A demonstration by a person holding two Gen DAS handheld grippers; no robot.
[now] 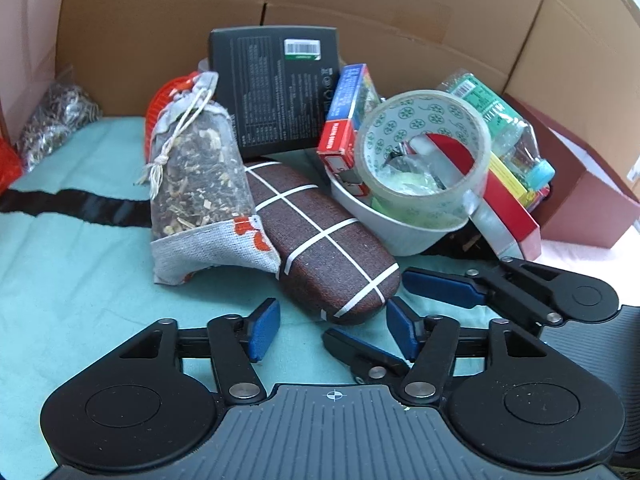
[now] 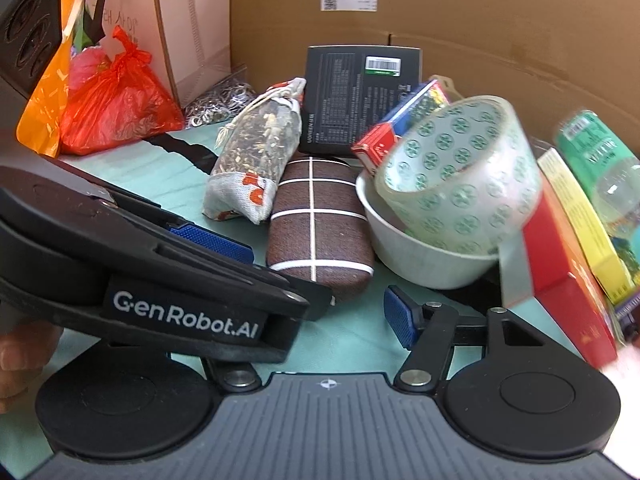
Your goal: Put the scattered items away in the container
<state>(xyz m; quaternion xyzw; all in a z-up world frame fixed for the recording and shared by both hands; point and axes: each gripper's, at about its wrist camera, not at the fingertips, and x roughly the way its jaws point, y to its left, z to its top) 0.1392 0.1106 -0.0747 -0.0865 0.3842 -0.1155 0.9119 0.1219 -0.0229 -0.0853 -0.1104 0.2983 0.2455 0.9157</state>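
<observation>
Case (image 1: 332, 240) between hand-held gripper (image 1: 333, 330) pads

- Our left tongs (image 1: 333, 330) were matte black, with ribbed blue pads (image 1: 264, 328) on the fingers.
- Silver rivets pinned the linkage arms to round black discs.
- Our right tongs (image 1: 404, 308) matched them.
- White "GenRobot.AI" lettering marked the left tongs' side.

Both wrist views face the glasses case (image 1: 324, 240) closely.
</observation>
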